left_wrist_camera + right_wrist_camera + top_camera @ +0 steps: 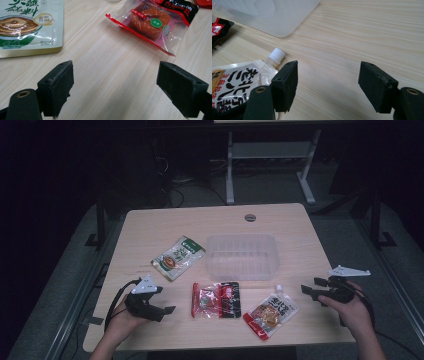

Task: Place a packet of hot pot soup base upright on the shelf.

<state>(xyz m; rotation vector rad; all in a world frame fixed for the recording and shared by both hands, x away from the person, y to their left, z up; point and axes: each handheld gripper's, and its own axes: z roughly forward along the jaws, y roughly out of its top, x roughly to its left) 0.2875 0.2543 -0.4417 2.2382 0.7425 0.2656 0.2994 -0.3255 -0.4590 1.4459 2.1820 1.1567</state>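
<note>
Spout pouch (270, 313) with the white cap (276, 55) is seen lying flat on the wooden table (295, 225), just in front of the clear plastic tub (242, 256), near its right corner. The right gripper (314, 289) is parked right of the tub and beside the pouch, jaws spread wide with nothing gripped; in the right gripper view the pouch's cap end is found just outside one jaw, and only bare wood sits between the pads. The red snack pack (216, 300) is laid in front of the tub's left half, and the green sauce packet (178, 257) is placed left of the tub. The left gripper (165, 311) is held well left of the tub's front, jaws also wide apart and empty, with the red pack seen beyond them and nothing touched.
</note>
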